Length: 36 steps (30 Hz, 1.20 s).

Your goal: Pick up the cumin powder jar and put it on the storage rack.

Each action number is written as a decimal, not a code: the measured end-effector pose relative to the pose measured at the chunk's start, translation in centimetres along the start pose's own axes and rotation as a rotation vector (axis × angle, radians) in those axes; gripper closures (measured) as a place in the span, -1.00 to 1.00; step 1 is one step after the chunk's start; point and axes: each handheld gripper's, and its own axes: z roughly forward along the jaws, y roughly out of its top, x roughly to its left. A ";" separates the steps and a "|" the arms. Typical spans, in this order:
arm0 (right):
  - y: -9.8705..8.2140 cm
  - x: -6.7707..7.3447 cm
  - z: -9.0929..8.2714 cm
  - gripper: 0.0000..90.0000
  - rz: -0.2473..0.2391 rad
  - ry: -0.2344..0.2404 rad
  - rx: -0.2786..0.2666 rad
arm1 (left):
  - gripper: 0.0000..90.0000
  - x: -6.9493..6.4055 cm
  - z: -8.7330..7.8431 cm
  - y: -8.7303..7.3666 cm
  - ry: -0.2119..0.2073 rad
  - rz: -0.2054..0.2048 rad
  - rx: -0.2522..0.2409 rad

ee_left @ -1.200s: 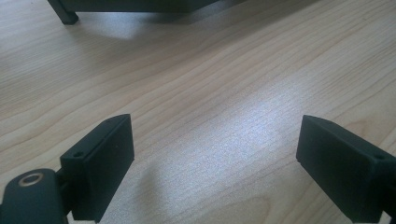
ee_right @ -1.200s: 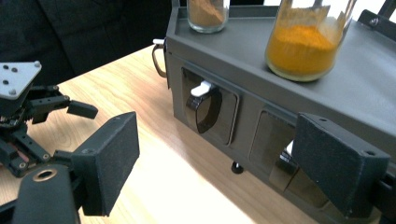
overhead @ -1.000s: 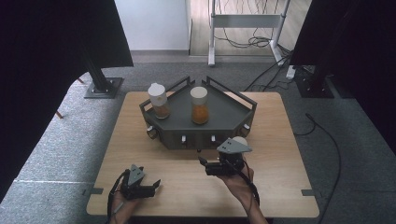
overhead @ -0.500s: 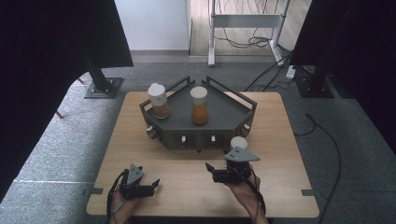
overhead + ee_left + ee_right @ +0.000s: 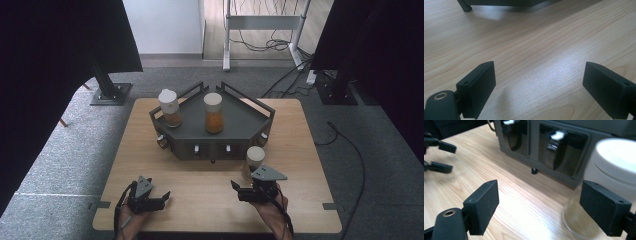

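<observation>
Where pale woodgrain table (image 5: 210, 190) runs, round glass jar (image 5: 253, 161) stands — white-capped.

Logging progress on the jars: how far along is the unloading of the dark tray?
One white-lidded jar already stands on the table in front of the dark tray. Nothing is in hand: the right gripper is open beside that jar, the left gripper open over bare wood. Two jars remain on the tray.

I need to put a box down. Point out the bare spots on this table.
Bare wood lies between the left gripper and right gripper, in front of the grey rack. The table's left strip beside the rack is bare too. It is crowded around the jar by the right gripper.
</observation>
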 end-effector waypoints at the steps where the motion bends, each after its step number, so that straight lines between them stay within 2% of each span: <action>1: -0.2 -0.1 -0.1 -0.66 0.002 -0.006 0.003 | -0.76 0.0 0.0 0.0 0.000 0.000 0.000; 16: -2.6 -1.1 -1.0 -0.66 0.014 -0.093 0.055 | -0.76 -0.1 0.0 0.1 0.007 0.000 0.006; 36: -4.9 -2.5 -1.4 -0.66 0.073 -0.194 0.095 | -0.76 -0.1 0.0 0.1 0.011 -0.001 0.010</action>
